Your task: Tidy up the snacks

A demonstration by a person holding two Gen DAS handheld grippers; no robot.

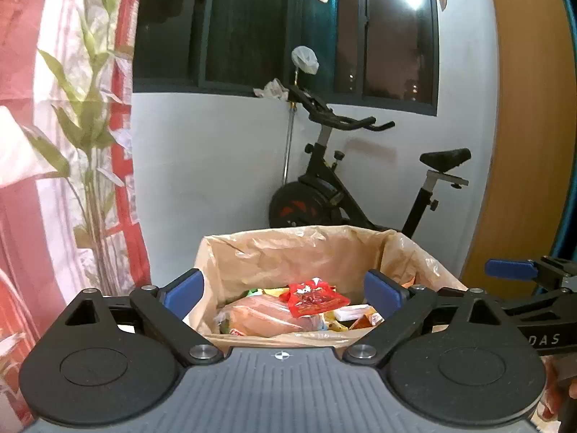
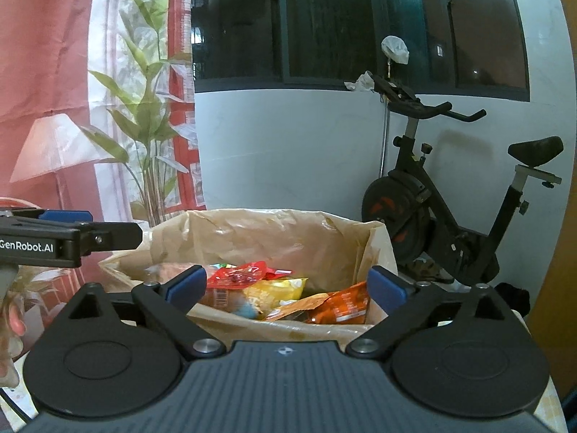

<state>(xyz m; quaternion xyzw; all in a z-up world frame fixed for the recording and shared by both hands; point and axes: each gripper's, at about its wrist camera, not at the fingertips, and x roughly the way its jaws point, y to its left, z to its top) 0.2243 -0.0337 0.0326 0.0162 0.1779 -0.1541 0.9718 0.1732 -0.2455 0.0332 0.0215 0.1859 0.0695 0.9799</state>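
Snacks fill the lined box; both tools gape, empty.

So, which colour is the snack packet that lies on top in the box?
Red, with light print. The snack packet shows best in the left wrist view.

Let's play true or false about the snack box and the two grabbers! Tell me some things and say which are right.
1. The box is lined with a crinkly plastic bag. True.
2. The left gripper is squeezing the red packet. False: its jaws are wide open and hold nothing; the packet lies in the box.
3. An exercise bike stands behind the box. True.
4. The box holds no snacks. False: it holds several, such as a yellow packet and an orange packet.
5. The right gripper is shut. False: it is open and holds nothing.
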